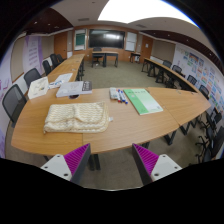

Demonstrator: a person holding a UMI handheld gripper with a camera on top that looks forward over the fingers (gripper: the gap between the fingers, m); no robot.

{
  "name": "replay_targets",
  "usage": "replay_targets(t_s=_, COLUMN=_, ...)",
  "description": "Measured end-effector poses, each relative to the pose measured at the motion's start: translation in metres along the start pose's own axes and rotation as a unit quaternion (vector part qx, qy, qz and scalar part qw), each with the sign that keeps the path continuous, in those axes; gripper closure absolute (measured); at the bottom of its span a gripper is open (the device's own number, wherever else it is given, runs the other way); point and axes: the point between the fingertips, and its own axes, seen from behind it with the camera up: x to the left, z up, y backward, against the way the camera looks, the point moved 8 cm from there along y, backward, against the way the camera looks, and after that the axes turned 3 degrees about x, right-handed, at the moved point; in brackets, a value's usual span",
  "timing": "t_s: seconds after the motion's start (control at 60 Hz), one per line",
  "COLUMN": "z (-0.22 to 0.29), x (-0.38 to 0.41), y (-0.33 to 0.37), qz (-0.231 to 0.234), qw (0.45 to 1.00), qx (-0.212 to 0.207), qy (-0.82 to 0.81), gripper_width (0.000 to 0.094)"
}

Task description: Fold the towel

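A cream towel (76, 117) lies bunched and partly folded on the wooden table (130, 125), toward its left side. My gripper (112, 162) is held well back from the table, over the floor in front of its near edge. Its two fingers stand wide apart with the purple pads (79, 160) facing inward and nothing between them. The towel lies beyond the fingers and a little to the left.
Papers and books (68, 88) lie on the table's far left, a green folder (143, 100) and small items (119, 95) to the right. Office chairs (14, 102) line the left side. More tables (105, 55) and chairs stand further back.
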Motion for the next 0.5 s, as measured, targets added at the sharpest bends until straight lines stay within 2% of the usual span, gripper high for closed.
replay_targets(t_s=0.133, z=-0.005, x=0.119, y=-0.029, qz=0.073, qw=0.997, qx=0.018, qy=-0.001, gripper_width=0.0080)
replay_targets(t_s=0.233, z=0.015, x=0.197, y=-0.055, qz=0.105, qw=0.994, qx=-0.011, qy=0.015, gripper_width=0.0076)
replay_targets(t_s=0.383, z=0.052, x=0.285, y=-0.111, qz=0.122, qw=0.991, qx=-0.042, qy=0.038, gripper_width=0.0076)
replay_targets(t_s=0.5, z=0.067, x=0.323, y=-0.162, qz=0.109, qw=0.992, qx=-0.037, qy=0.060, gripper_width=0.0082)
